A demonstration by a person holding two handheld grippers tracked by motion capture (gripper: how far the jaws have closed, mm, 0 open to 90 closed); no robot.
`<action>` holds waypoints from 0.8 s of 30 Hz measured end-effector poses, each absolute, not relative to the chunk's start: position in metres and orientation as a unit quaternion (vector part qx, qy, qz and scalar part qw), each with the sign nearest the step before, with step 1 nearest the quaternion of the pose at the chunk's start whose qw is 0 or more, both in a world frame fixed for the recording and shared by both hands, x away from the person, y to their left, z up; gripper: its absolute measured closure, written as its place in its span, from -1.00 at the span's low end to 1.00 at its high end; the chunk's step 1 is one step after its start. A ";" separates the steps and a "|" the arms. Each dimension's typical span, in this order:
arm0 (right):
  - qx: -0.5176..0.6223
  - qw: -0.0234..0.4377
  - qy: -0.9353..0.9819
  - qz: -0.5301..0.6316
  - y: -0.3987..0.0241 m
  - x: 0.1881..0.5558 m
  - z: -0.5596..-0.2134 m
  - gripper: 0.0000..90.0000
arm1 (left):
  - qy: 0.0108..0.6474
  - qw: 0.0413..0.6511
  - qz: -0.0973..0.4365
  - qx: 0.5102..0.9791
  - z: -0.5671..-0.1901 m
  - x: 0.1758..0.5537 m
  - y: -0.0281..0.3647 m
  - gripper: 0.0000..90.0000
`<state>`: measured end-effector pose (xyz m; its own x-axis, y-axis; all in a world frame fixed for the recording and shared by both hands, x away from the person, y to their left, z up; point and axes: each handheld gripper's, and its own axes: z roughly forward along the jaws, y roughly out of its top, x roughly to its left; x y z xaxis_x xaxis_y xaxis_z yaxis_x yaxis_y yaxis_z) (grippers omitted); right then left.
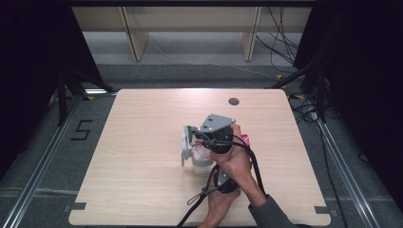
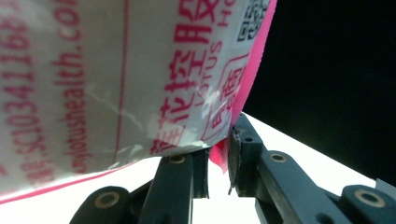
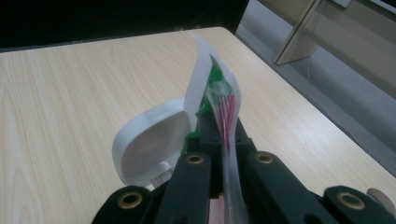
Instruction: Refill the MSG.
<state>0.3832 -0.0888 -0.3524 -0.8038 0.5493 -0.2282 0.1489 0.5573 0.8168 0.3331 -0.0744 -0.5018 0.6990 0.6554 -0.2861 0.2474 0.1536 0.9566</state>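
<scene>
High view: a pale wooden table (image 1: 142, 156) is seen from above, and near its middle both hand-held grippers are bunched over a small white container (image 1: 199, 164). The right gripper (image 1: 196, 136), topped by a grey three-cornered plate, is held just above that container; the left gripper (image 1: 219, 176) is held on the container's near side, close to the person. In the left gripper view, a white packet (image 2: 116, 79) printed with pink lettering is clamped at its pink edge between the black jaws. In the right gripper view, a clear wrapper with red and green print (image 3: 223, 105) is pinched tight between the closed jaws, just beside the container's open white lid (image 3: 149, 140).
</scene>
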 end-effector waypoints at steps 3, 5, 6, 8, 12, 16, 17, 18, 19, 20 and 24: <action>0.209 0.240 0.847 0.425 -0.089 0.382 -0.352 1.00 | 0.357 0.669 0.157 0.633 -0.501 0.333 -0.074 0.76; 0.205 0.241 0.849 0.424 -0.089 0.382 -0.352 1.00 | 0.359 0.671 0.155 0.631 -0.502 0.333 -0.075 0.76; 0.209 0.240 0.847 0.425 -0.089 0.383 -0.352 1.00 | 0.358 0.670 0.153 0.632 -0.502 0.333 -0.074 0.76; 0.215 0.237 0.846 0.425 -0.089 0.382 -0.352 1.00 | 0.357 0.671 0.154 0.631 -0.501 0.333 -0.074 0.76; 0.206 0.241 0.849 0.422 -0.087 0.382 -0.352 1.00 | 0.304 0.627 0.166 0.698 -0.501 0.335 -0.063 0.76; 0.203 0.241 0.850 0.422 -0.087 0.382 -0.352 1.00 | 0.312 0.630 0.169 0.690 -0.502 0.335 -0.064 0.76; 0.204 0.242 0.849 0.423 -0.087 0.382 -0.352 1.00 | 0.310 0.630 0.167 0.692 -0.501 0.335 -0.064 0.76; 0.205 0.242 0.849 0.423 -0.087 0.382 -0.352 1.00 | 0.309 0.629 0.167 0.694 -0.501 0.335 -0.064 0.76; 0.205 0.242 0.849 0.423 -0.087 0.382 -0.352 1.00 | 0.308 0.629 0.168 0.694 -0.501 0.335 -0.064 0.76; 0.204 0.242 0.849 0.422 -0.087 0.382 -0.352 1.00 | 0.307 0.629 0.168 0.694 -0.501 0.335 -0.064 0.76; 0.208 0.238 0.849 0.423 -0.088 0.382 -0.352 1.00 | 0.330 0.634 0.173 0.677 -0.501 0.334 -0.065 0.76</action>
